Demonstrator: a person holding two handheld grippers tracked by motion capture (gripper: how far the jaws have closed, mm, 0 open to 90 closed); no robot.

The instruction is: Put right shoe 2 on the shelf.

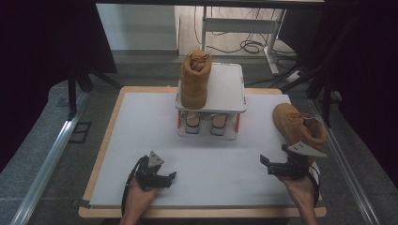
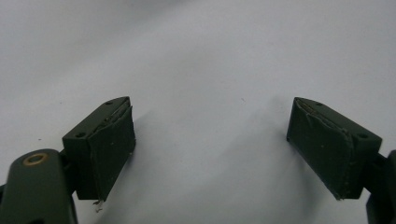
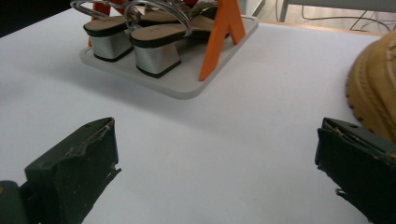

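Now both grippers stand with jaws wide and nothing between them. In the right gripper view the right gripper [image 3: 217, 175] points over bare white tabletop [image 3: 233, 135], and the tan boot on the table [image 3: 376, 88] sits just beside its right-hand jaw, not yet between the pads. From above, that boot [image 1: 300, 125] lies on its side just beyond the right gripper [image 1: 274, 164], to the right of the two-tier shoe rack [image 1: 211, 101], while its partner boot [image 1: 195, 79] already stands upright on the left half of the rack's top shelf. The left gripper [image 1: 162, 178] rests low on the table, in front of the rack and well apart from either boot; its own view has only blank tabletop between the pads [image 2: 107, 149].

Judging from this, the step in hand is the reach for the second boot, so it can join its partner on the rack. The next move calls for swinging the right gripper toward the boot's collar or heel and closing there.

A pair of block-heeled sandals [image 3: 140, 39] occupies the lower tier, their fronts cut off at the frame edge. The boot's far side and laces are hard to make out
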